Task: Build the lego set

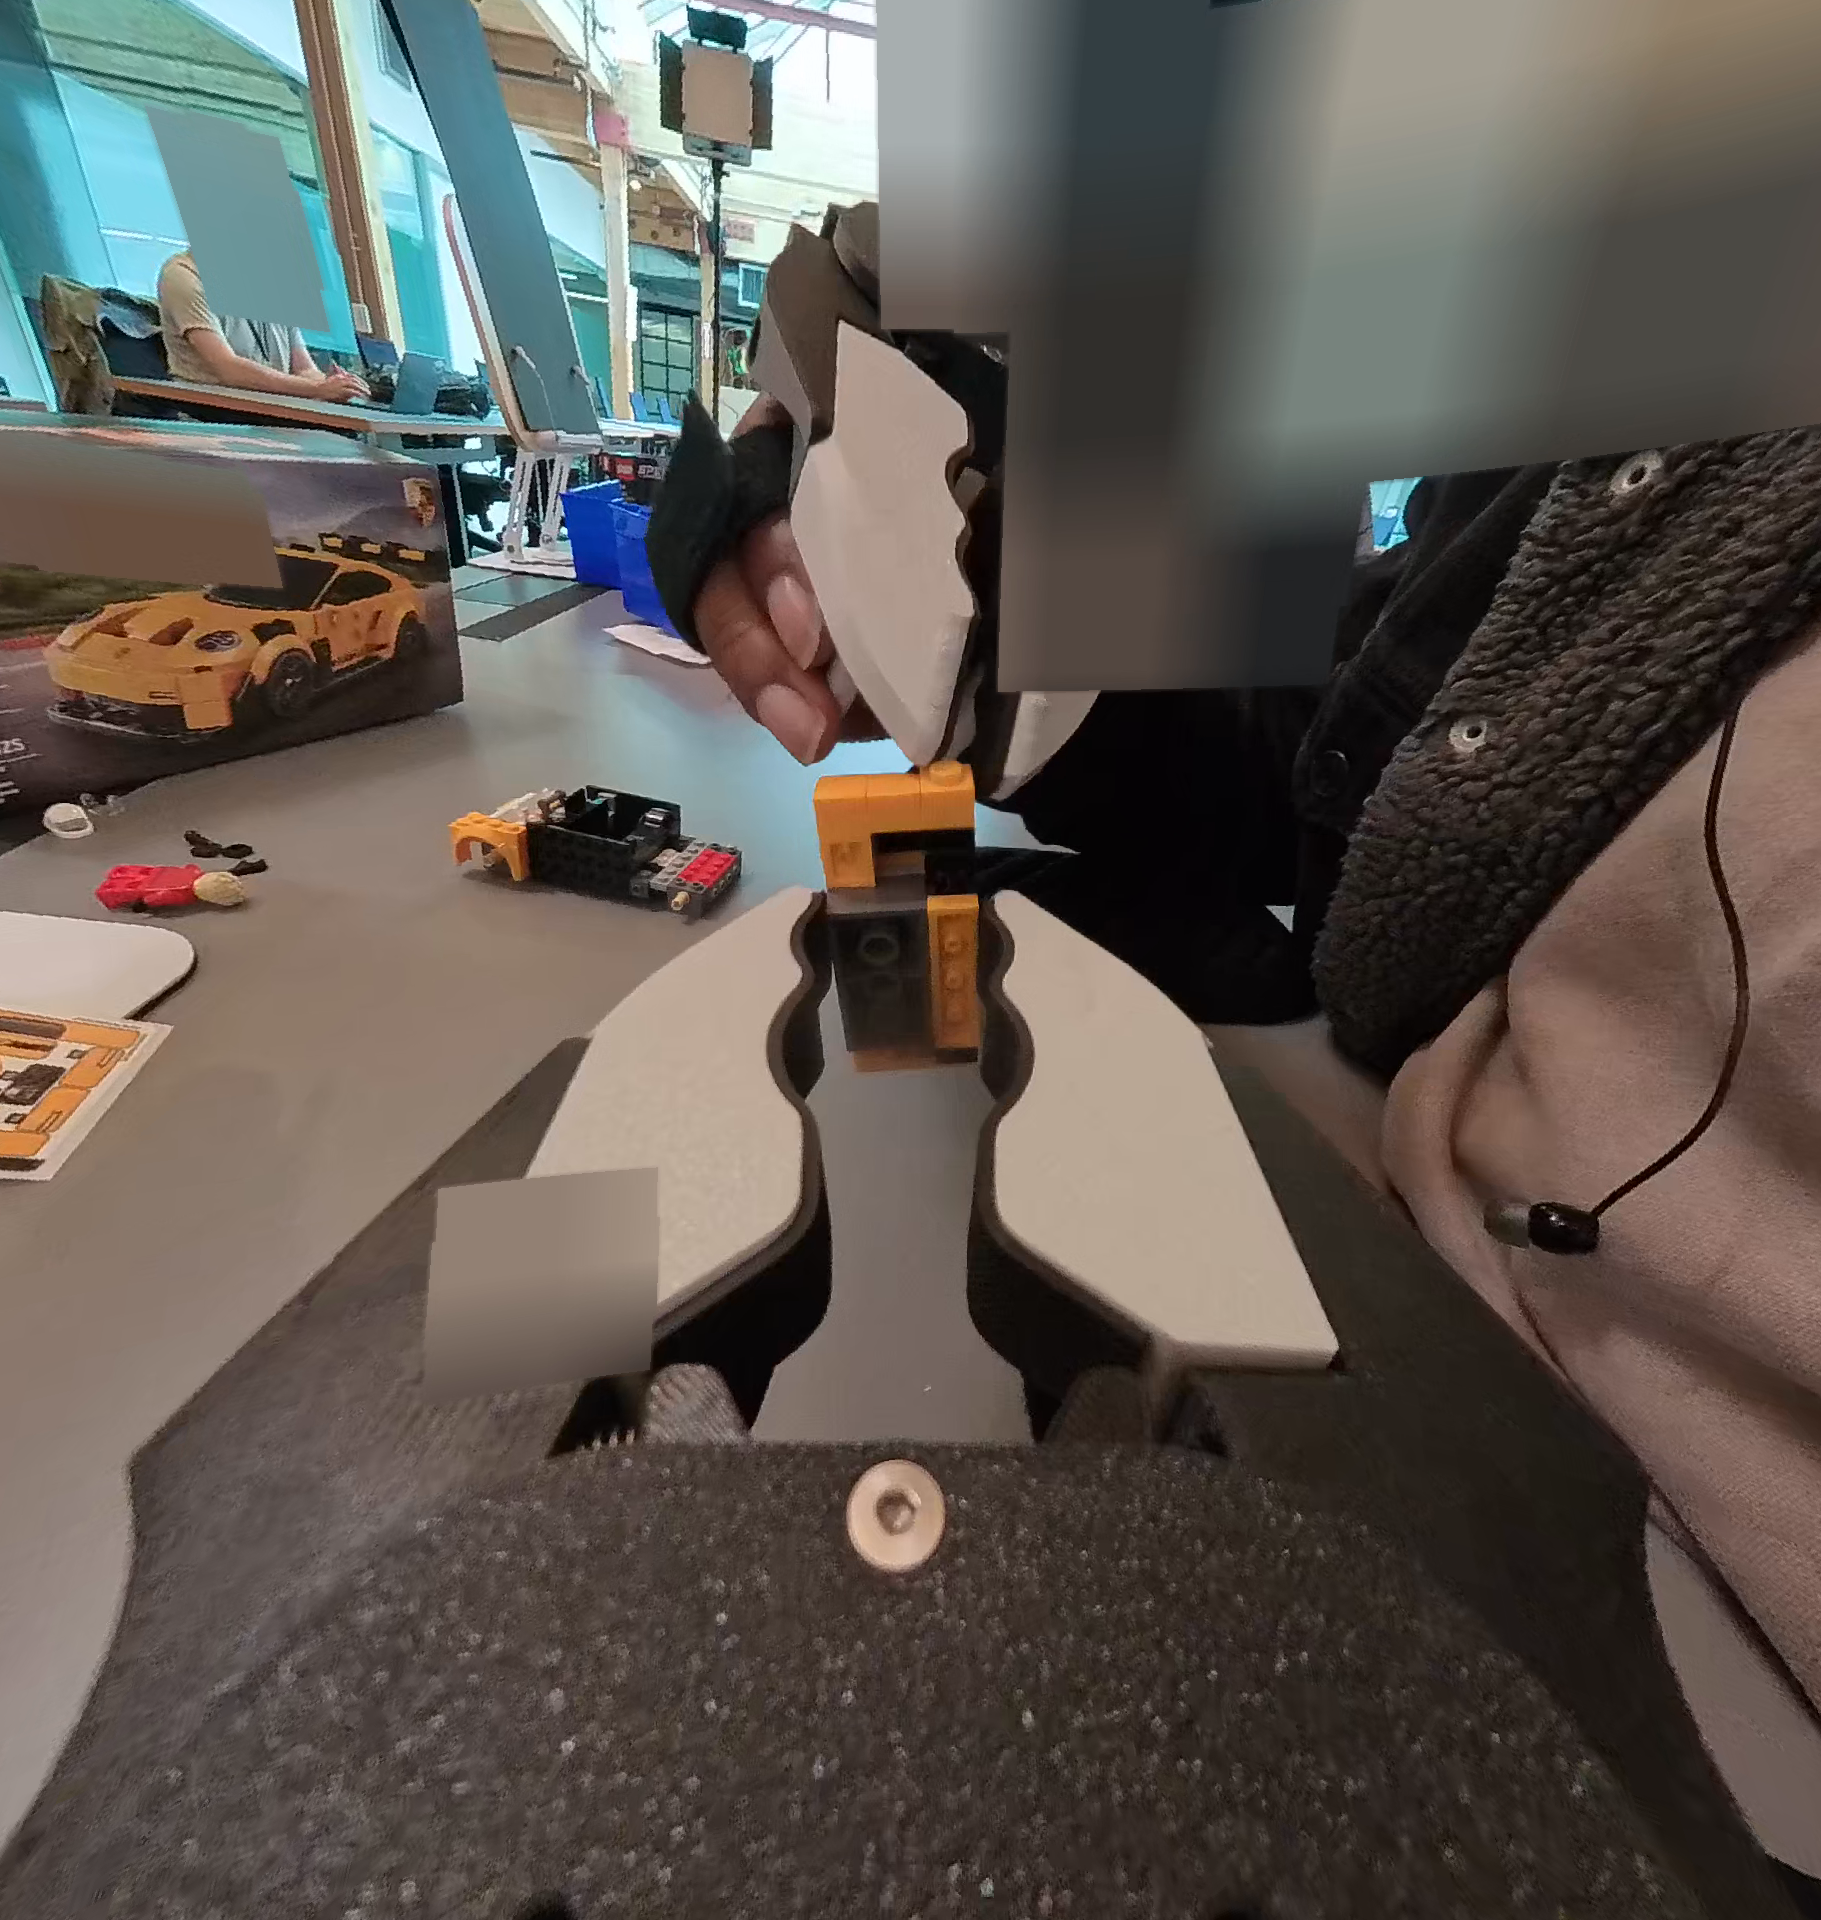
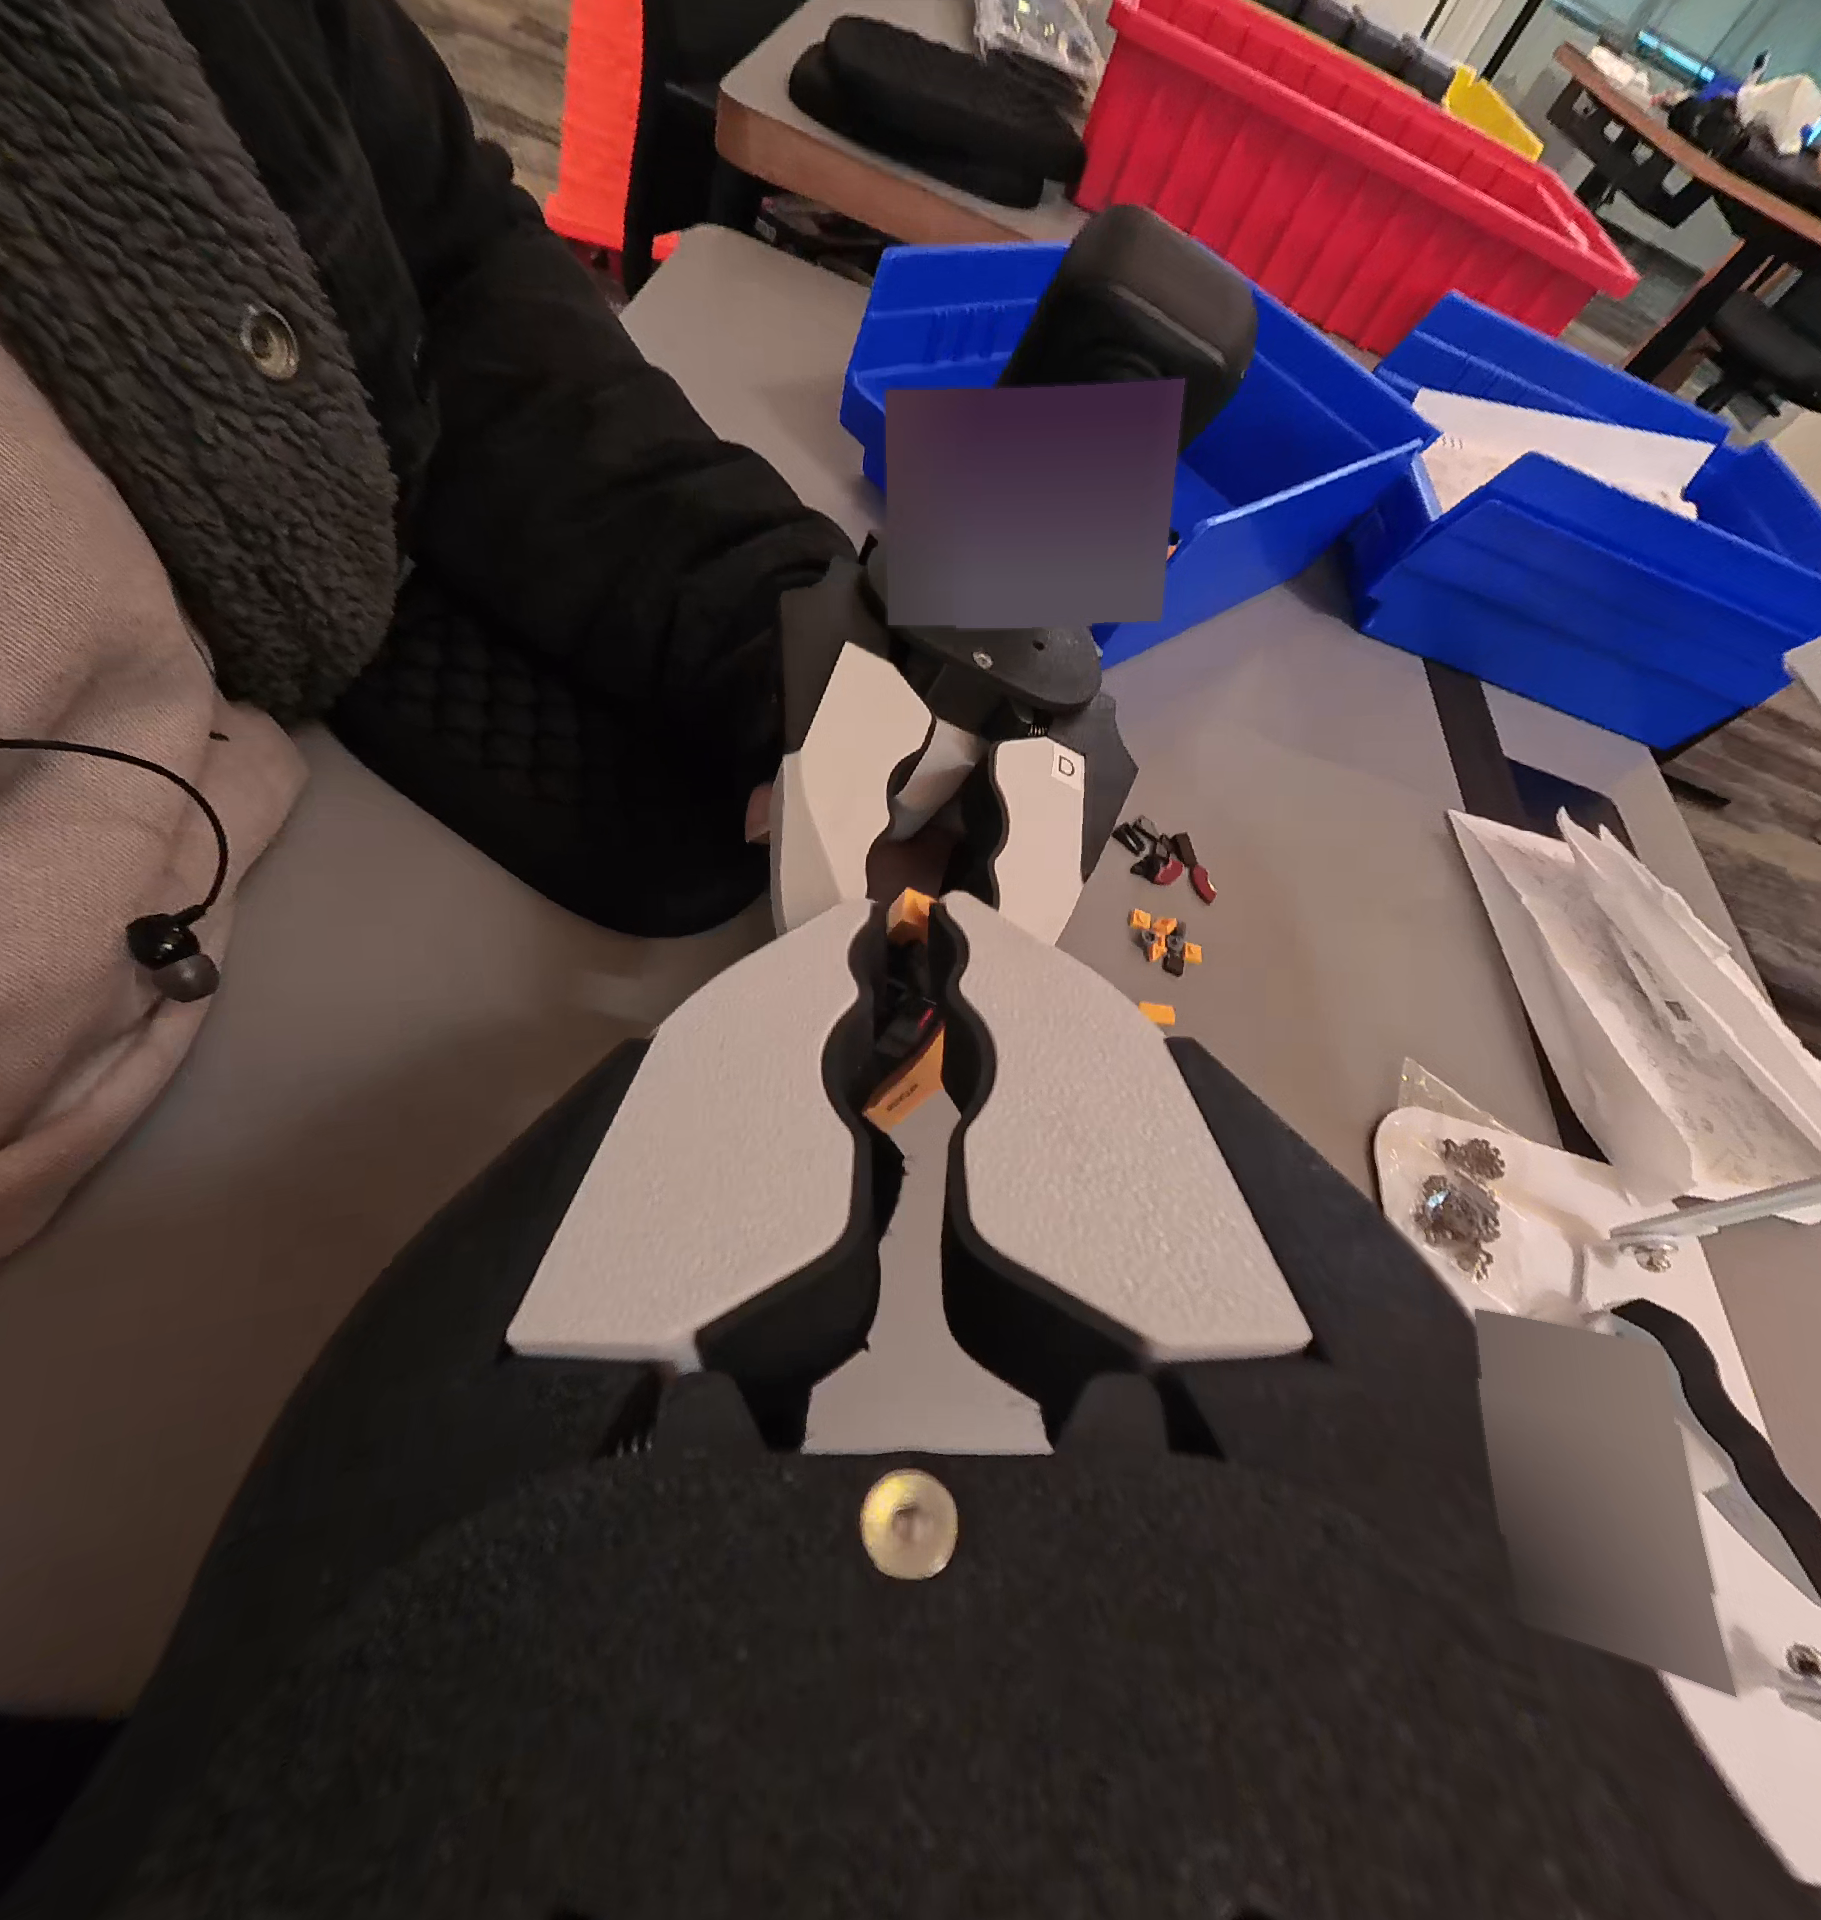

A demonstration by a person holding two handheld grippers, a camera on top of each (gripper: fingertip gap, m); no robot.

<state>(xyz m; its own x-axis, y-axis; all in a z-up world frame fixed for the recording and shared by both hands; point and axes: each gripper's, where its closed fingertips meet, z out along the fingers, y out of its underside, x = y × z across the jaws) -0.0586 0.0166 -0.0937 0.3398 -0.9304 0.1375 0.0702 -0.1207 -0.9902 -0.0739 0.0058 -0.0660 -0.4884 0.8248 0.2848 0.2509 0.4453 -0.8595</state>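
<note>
Grippers meet over the table: left gripper (image 1: 901,914) jaws clamp the yellow-and-black brick piece (image 1: 901,904), right gripper (image 2: 901,925) jaws narrow on its top end. Joining step, I'd say; next comes a firm, square press.

Both grippers (image 1: 901,914) (image 2: 911,920) clamped, tips meeting
</note>
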